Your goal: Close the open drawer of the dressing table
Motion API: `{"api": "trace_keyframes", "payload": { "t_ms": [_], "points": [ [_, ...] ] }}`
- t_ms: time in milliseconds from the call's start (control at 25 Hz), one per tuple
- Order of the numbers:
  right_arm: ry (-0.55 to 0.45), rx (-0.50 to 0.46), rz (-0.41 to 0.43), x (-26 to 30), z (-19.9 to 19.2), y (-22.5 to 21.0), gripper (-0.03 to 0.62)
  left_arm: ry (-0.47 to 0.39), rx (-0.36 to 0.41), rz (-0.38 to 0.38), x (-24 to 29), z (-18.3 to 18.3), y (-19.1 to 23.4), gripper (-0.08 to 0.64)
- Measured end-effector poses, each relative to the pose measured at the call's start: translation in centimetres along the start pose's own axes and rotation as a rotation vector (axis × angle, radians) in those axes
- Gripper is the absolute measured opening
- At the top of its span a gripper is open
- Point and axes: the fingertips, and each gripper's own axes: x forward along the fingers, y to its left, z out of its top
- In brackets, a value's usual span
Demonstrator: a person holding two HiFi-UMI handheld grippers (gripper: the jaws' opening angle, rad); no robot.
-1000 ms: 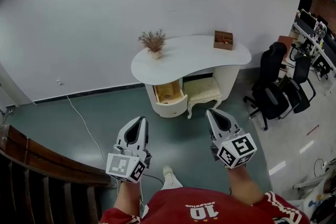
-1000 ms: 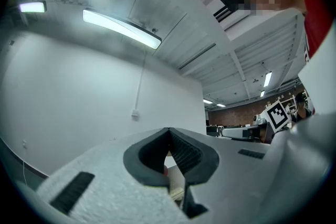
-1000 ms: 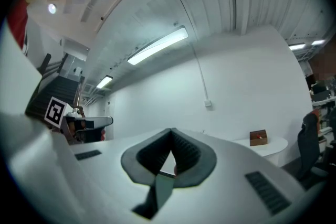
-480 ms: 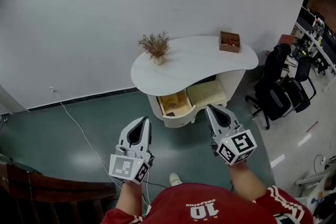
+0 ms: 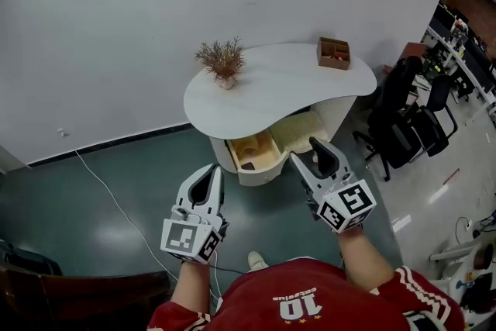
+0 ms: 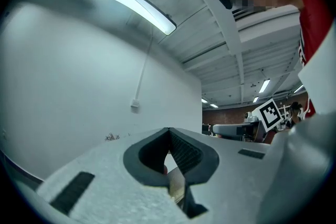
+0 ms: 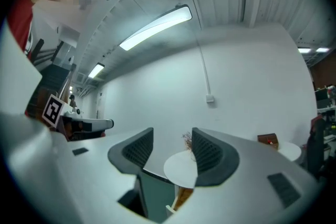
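Against the far white wall: dressing table [image 5: 294,81], white, with a curved top. Its open drawer [image 5: 249,153] is on the near left side, pulled out toward the near side, with a pale wood interior showing. A cushioned stool [image 5: 298,132] is tucked under the table just right of the drawer. On the top, a dried plant [image 5: 221,60] sits at the left and a small wooden box [image 5: 333,53] at the far right.

Both grippers are held level on the near side of the table, over the green floor [image 5: 101,198] and clear of the drawer.

Left gripper [image 5: 209,173]: jaw tips together, nothing between them; confirmed in the left gripper view [image 6: 169,134].

Right gripper [image 5: 311,155]: jaws have just been opening and stand wide apart, empty. In the right gripper view [image 7: 172,139] the table top and drawer show through the gap, well apart from the pads.

Black office chairs [image 5: 403,124] stand at the right. A thin cable [image 5: 116,201] crosses the floor at the left.
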Motion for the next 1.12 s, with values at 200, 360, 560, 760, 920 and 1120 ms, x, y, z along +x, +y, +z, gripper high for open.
{"api": "trace_keyframes", "payload": {
  "t_ms": [200, 360, 560, 760, 920, 1120],
  "points": [
    [0.072, -0.013, -0.034, 1.2, -3.8, 0.1, 0.219, 0.026, 0.016, -0.032, 0.3, -1.5, 0.0, 0.002],
    [0.161, 0.016, -0.038, 1.8, -8.9, -0.1, 0.218, 0.058, 0.023, -0.040, 0.8, -3.8, 0.3, 0.002],
    [0.292, 0.085, -0.036, 2.0, -16.6, -0.7, 0.212, 0.112, 0.022, -0.041, 0.8, -7.1, 0.4, 0.002],
    [0.381, 0.132, -0.072, 1.8, -23.9, -1.6, 0.202, 0.174, -0.012, -0.020, 0.6, -10.6, 0.9, 0.002],
    [0.427, 0.135, -0.079, 2.2, -29.1, -2.4, 0.199, 0.186, -0.084, 0.005, 1.7, -12.9, 1.0, 0.002],
    [0.513, 0.145, -0.079, 3.5, -36.3, -3.3, 0.198, 0.212, -0.080, -0.045, 3.5, -16.0, 0.7, 0.002]
  ]
}}
